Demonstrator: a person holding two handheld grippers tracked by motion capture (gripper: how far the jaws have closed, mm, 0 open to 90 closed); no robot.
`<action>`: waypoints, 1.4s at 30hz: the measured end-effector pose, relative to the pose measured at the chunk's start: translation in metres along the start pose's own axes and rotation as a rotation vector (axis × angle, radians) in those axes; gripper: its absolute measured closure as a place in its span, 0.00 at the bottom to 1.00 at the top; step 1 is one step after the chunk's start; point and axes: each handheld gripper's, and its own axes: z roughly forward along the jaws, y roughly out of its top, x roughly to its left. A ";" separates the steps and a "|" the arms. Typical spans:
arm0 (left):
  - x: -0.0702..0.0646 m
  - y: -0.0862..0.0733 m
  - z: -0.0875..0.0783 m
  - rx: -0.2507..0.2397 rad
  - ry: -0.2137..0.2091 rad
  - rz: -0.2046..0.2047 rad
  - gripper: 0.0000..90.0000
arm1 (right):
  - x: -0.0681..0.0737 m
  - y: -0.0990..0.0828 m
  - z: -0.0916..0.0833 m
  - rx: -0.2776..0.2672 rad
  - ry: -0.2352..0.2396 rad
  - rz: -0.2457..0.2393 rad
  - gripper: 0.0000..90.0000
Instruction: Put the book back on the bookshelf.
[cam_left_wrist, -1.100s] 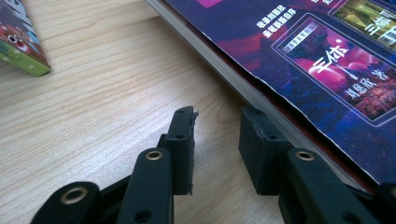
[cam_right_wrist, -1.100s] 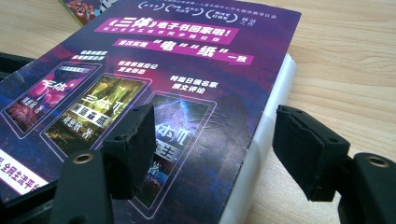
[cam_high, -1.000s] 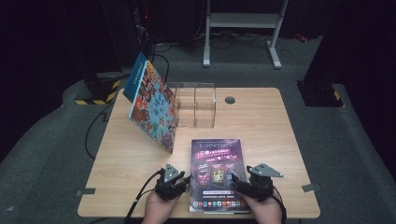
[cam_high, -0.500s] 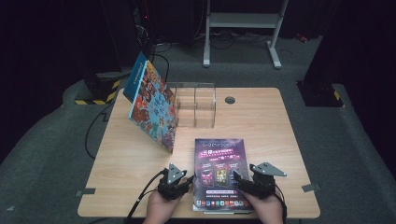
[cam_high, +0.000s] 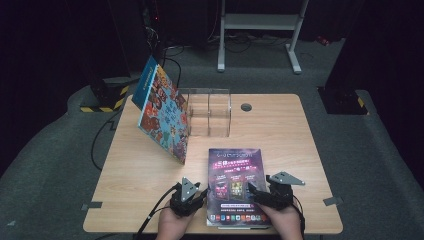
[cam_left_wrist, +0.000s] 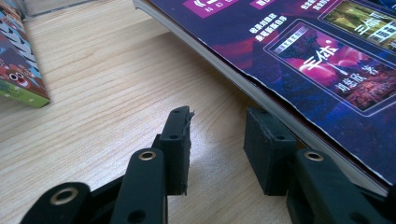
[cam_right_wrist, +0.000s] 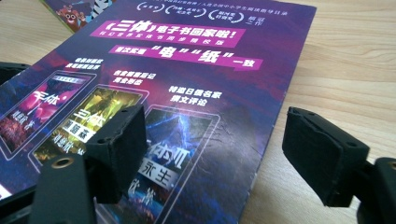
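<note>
Both grippers, left gripper (cam_high: 200, 196) and right gripper (cam_high: 254, 192), have jaws apart, just opening; the purple book (cam_high: 235, 184) may slide if one side closes first

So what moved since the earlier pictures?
The purple book slid a little to the right on the table. The right tool has just been opening, its jaws straddling the book's right edge without pressing. The left tool opened slightly beside the left edge, with nothing between its jaws. The colourful book leaning on the clear box stayed put.
</note>
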 end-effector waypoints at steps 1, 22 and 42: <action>0.000 0.000 0.000 0.000 -0.001 -0.002 0.68 | 0.000 0.001 0.001 0.004 0.006 0.009 0.24; 0.001 0.000 0.000 0.006 -0.016 -0.024 0.69 | -0.009 0.001 0.015 0.018 0.098 0.089 0.17; 0.006 0.003 0.002 0.020 -0.023 -0.049 0.69 | 0.000 -0.003 -0.009 -0.041 0.018 0.001 0.51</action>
